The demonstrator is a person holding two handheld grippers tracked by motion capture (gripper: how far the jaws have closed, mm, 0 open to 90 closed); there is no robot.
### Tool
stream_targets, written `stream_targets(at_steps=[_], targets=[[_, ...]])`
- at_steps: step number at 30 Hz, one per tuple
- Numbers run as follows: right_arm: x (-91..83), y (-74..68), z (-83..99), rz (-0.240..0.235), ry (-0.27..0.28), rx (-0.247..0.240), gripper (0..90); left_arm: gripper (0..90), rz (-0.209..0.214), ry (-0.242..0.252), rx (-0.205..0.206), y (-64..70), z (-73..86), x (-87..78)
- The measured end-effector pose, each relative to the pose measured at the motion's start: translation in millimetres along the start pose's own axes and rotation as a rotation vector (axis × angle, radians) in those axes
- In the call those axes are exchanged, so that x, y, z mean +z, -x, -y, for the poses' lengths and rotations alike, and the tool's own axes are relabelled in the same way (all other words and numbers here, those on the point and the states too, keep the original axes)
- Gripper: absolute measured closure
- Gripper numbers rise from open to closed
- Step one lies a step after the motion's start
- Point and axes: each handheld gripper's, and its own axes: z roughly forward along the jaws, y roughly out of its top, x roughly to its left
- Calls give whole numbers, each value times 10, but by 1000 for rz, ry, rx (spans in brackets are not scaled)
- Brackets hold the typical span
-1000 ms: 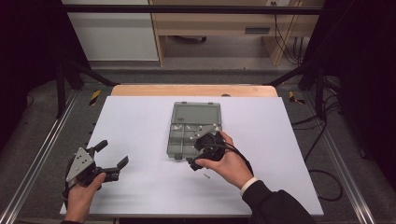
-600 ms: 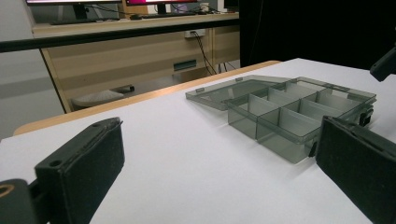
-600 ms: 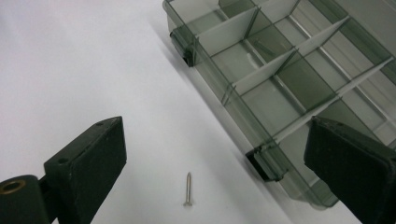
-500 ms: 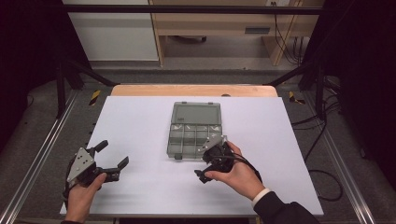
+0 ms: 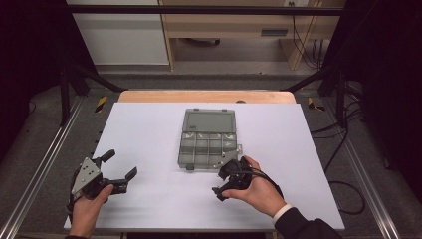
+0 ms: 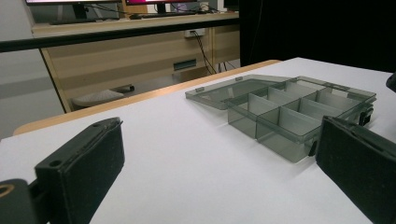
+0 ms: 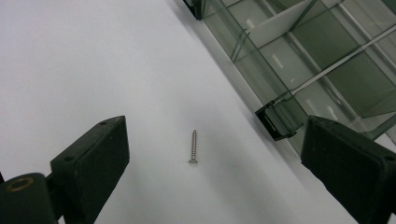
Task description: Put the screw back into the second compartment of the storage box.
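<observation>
1. A small metal screw (image 7: 193, 146) lies flat on the white table (image 7: 84, 56), just beside the front edge of the box and apart from it. In the right gripper view it sits between the two jaws, touched by neither.
2. The right gripper (image 7: 215, 158) is wide open and holds nothing. In the high view it (image 5: 225, 180) hovers low over the table by the box's near right corner, held in the person's right hand (image 5: 259, 191).
3. The organizer box (image 5: 208, 142), of smoky clear plastic, lies at mid-table with its lid (image 5: 209, 121) folded flat open on the far side. A black latch (image 7: 273, 122) stands at its front edge.
4. The left gripper view shows the box (image 6: 299, 109) from the side: its dividers form several compartments, and those that can be seen into appear empty.
5. The left gripper (image 5: 115, 172) rests at the table's near left corner, well apart from the box, jaws spread wide with nothing between them. The left hand (image 5: 87, 211) holds it.
6. Beyond the table stands a wooden bench (image 6: 140, 56).
</observation>
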Motion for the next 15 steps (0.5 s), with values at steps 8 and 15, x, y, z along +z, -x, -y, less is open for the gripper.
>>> stream_targets(at_steps=[8, 15], targets=[[26, -24, 8, -14, -17, -7, 162, 11, 1, -1, 0, 1, 1, 1], [45, -29, 8, -39, -40, -18, 339, 11, 1, -1, 0, 1, 1, 1]])
